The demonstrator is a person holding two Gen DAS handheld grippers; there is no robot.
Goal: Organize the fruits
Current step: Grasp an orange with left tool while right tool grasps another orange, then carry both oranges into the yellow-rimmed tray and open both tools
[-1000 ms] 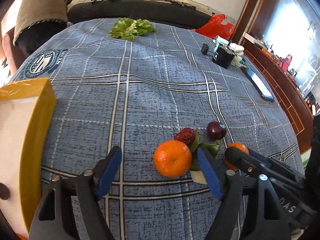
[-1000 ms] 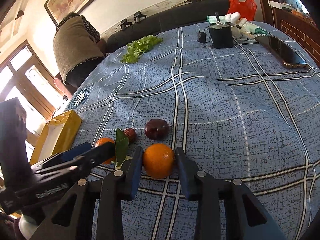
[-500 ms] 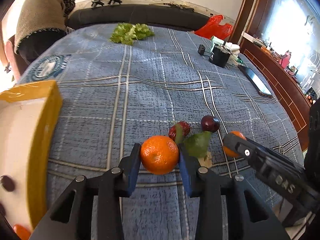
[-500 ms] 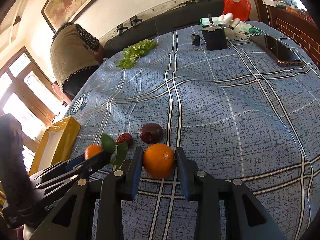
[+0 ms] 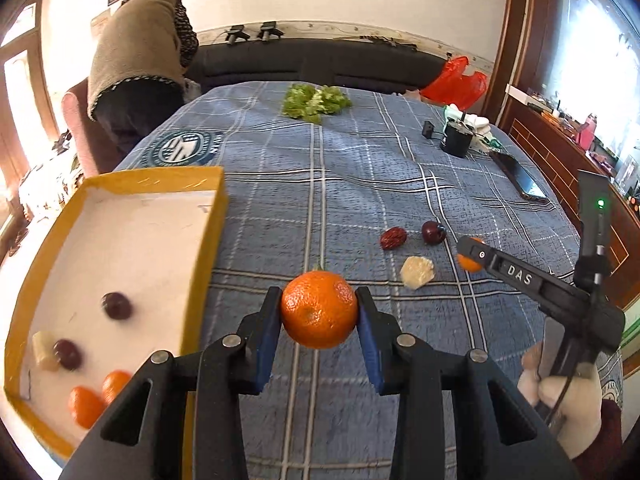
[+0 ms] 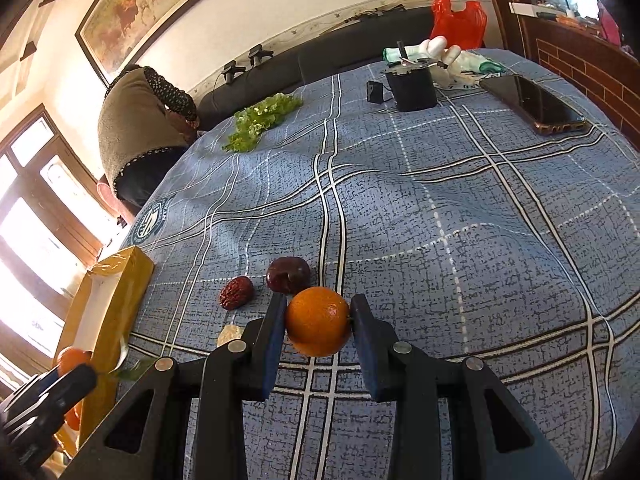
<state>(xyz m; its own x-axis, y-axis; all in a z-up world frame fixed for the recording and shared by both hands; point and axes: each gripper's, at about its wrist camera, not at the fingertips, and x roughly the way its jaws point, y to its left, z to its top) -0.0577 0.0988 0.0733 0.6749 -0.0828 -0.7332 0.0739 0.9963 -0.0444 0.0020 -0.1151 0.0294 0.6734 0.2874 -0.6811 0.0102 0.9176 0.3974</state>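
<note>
A: Oranges, two in hand. Left gripper (image 5: 319, 310) has its jaws closed on one orange (image 5: 319, 309), held just beside the yellow box (image 5: 120, 182), off its right wall. Right gripper (image 6: 319, 321) has its jaws closed on the other orange (image 6: 318, 321), well to the right of the box (image 6: 120, 280).

B: Box contents?

A: Left wrist view only: two dark plums (image 5: 116, 306), two small oranges (image 5: 86, 404) and a pale chunk on the white floor of the box. From the right wrist view the interior is mostly hidden behind the near wall.

B: Loose fruit on the blue checked cloth (image 5: 360, 168)?

A: Right of the box: red date (image 5: 393, 237), dark plum (image 5: 433, 232), pale piece (image 5: 417, 271). In the right wrist view the date (image 6: 236, 293) and plum (image 6: 288, 275) sit just past the held orange.

B: Background?

A: Lettuce (image 6: 260, 118) far beyond the box, phone (image 6: 534, 104) at the far right; the painting on the wall shows in full in the right wrist view only.
</note>
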